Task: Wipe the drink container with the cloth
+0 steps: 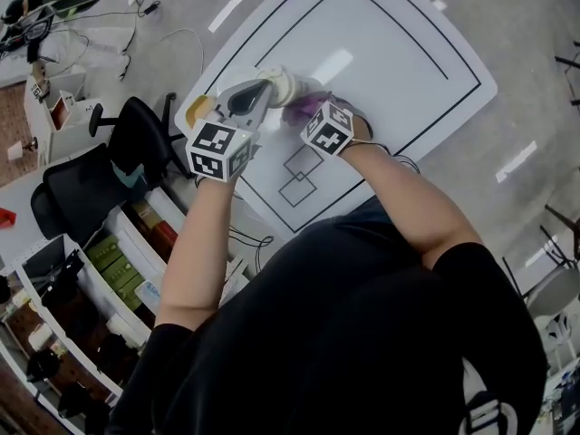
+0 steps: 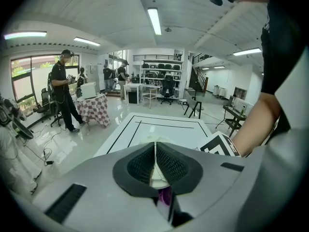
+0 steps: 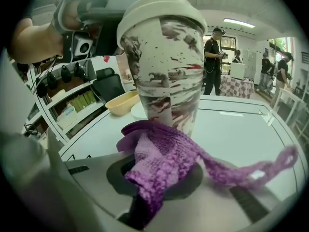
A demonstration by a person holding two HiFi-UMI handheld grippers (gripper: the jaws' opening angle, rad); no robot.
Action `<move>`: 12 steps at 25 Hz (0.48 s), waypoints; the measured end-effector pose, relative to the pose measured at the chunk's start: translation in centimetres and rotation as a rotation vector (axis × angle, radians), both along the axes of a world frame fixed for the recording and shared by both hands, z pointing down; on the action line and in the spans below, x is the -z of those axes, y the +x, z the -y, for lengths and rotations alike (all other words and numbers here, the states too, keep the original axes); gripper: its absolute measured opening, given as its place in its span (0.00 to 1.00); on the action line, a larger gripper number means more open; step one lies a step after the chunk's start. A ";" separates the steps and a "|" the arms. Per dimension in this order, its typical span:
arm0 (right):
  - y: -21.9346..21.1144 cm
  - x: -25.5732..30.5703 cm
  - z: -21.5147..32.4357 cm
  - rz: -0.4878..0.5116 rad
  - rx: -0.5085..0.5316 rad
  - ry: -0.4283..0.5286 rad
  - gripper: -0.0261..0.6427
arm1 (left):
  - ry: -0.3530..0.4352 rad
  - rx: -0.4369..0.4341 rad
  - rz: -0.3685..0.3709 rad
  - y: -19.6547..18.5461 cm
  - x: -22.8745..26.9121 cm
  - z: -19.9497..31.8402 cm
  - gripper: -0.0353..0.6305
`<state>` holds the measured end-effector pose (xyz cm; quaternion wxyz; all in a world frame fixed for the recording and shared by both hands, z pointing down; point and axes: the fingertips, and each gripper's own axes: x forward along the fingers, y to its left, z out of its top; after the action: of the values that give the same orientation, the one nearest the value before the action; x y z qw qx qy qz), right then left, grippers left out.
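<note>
Purple knitted cloth is pinched in the right tongs. It is bunched thickly over the dark pads, and a thin strand is trailed to the right across the smooth grey body. Its upper fold is laid against the lower wall of the drink cup, so the cup's base is hidden. The cup is a tapered, pale cylinder mottled with dark brown and red splashes and capped by a rounded cream lid.

In the left gripper view, the left tongs are pressed almost together. Only a thin cream sliver of the cup's top edge is gripped between the ribbed black pads. From the head view, the cup is seen above the near left corner of the tabletop, a glossy white board with rounded corners marked with black lines. A shallow yellow bowl is set on the tabletop just behind the cup. Black-and-white marker cubes are carried on both tongs.
</note>
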<state>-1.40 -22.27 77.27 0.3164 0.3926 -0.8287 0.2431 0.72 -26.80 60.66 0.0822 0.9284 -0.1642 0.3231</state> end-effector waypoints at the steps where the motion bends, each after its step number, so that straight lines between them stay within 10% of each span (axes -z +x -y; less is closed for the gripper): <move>1: 0.0 0.0 0.0 0.002 0.000 -0.004 0.15 | -0.001 0.001 0.004 0.1 0.1 -0.1 0.10; 12: 2.6 4.7 -2.5 0.019 0.032 0.073 0.15 | 0.022 -0.003 -0.001 -0.2 0.0 -0.1 0.10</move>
<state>1.16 -19.76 72.57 0.2979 0.3883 -0.8461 0.2113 0.53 -26.73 60.64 0.0716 0.9297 -0.1661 0.3209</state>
